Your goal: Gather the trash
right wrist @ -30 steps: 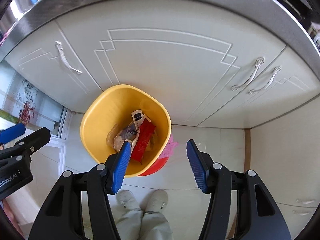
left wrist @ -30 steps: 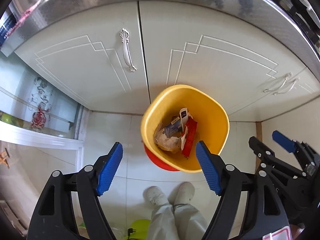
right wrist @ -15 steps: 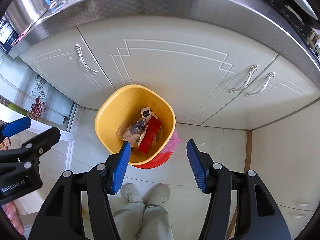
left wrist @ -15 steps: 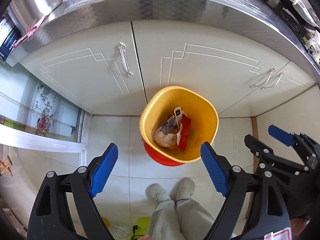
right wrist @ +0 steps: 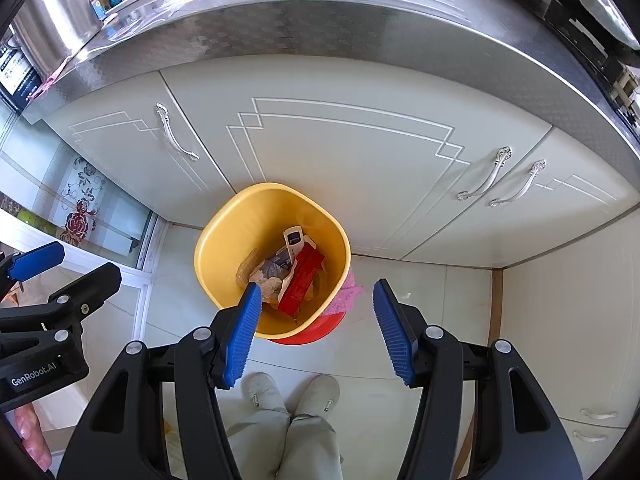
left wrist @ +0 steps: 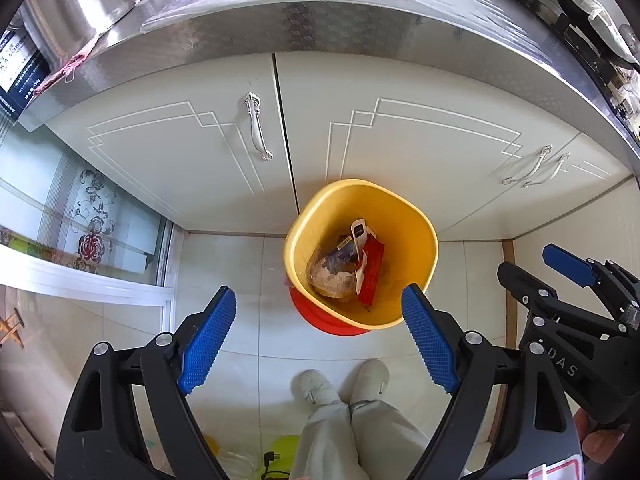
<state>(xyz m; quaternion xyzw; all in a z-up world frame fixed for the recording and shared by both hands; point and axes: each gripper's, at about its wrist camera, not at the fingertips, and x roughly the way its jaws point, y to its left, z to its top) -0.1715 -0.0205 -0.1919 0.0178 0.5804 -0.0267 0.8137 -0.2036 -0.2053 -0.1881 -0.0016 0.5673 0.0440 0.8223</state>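
the black left gripper with blue ribbed pads (left wrist: 318,342) is held with jaws spread wide and empty above the tiled floor. the yellow plastic bin (left wrist: 420,236), holding a red wrapper (left wrist: 372,274) and crumpled paper, stands by the cream cabinet doors (left wrist: 400,152). only the right view shows a pink cloth (right wrist: 349,292) beside the bin; the right gripper (right wrist: 316,330) is likewise spread, empty.
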